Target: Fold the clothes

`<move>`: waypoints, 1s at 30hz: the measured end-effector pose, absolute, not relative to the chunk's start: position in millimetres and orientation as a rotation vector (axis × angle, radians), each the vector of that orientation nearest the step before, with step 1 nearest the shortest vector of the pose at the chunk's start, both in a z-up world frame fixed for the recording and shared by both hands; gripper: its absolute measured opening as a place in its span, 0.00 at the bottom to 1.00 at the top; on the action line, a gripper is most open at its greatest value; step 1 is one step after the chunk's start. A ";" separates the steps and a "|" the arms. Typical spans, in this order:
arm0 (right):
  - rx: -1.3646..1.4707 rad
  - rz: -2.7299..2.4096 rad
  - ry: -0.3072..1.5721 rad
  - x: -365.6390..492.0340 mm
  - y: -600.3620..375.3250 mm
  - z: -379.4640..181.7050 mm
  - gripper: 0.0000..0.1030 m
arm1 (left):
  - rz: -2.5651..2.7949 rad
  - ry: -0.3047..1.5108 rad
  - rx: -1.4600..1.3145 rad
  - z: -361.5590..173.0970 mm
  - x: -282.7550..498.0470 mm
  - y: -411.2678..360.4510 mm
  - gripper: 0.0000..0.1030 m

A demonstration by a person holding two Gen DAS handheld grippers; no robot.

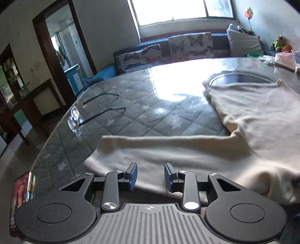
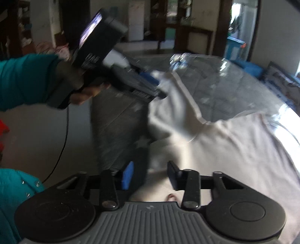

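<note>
One cream garment [image 1: 215,150]; two grippers [image 1: 151,176] [image 2: 150,176]; perhaps three butterfly cushions [image 1: 190,47].

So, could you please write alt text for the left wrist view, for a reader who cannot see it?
The open left gripper hovers over a sleeve of a cream garment spread on a glass-topped table with a quilted, star-patterned cover beneath. Behind it are a sofa with butterfly cushions and a bright window.
</note>
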State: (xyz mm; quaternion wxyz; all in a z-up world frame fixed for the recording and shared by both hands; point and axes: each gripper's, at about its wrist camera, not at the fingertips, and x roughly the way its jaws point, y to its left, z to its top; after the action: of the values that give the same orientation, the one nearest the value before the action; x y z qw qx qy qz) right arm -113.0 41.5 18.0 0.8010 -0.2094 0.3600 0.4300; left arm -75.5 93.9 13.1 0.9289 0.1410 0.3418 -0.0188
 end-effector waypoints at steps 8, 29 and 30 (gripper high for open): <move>-0.491 0.914 0.743 -122.6 32.9 26.3 0.05 | -0.032 0.665 0.360 7.2 -69.1 94.7 0.35; -0.306 0.905 0.811 -97.9 20.4 19.1 0.26 | 0.000 0.671 0.393 8.1 -61.1 102.8 0.49; -0.298 0.903 0.800 -99.8 15.6 23.6 0.29 | 0.001 0.672 0.392 8.4 -60.9 103.1 0.49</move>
State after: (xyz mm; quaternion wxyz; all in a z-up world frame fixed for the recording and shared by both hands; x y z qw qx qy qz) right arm -99.8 15.6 23.6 0.8131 -0.1398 0.3747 0.4230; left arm -60.9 103.1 8.4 0.9253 0.1909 0.3276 0.0005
